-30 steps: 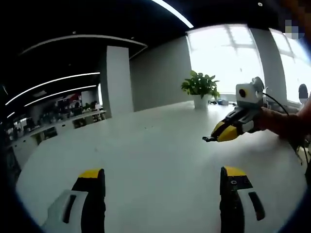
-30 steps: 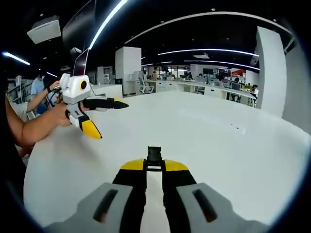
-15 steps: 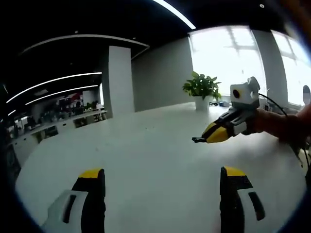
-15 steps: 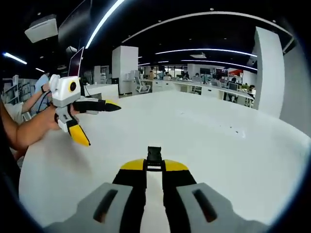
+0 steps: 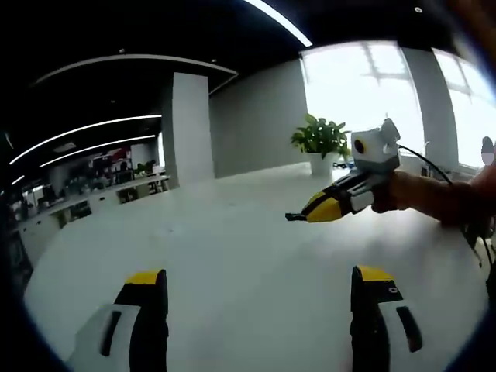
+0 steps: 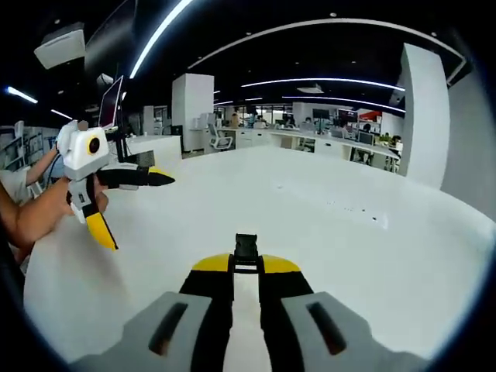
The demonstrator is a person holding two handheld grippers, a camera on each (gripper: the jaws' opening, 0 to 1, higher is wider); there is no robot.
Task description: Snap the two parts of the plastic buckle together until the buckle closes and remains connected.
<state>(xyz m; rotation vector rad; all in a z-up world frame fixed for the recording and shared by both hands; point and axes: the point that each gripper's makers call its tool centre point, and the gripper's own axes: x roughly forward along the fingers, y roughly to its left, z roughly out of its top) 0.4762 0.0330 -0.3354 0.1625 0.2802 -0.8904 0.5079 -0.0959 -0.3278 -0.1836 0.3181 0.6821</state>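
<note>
My right claw (image 6: pixel 246 267) is pinching a small black buckle part (image 6: pixel 246 249) at lower centre of the right gripper view, above the white desk (image 6: pixel 325 232). My left claw (image 5: pixel 257 298) is spread wide and holds nothing; the right gripper view has it at mid left.

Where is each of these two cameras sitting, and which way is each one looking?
Left gripper view: rides on the left gripper, jaws wide apart, looking across the white table toward a potted plant and windows; the right gripper and a forearm come in from the right.
Right gripper view: rides on the right gripper, shut on a black buckle piece, looking over the table toward office desks; the left gripper and a hand show at left.
Shared: the table and both grippers.
</note>
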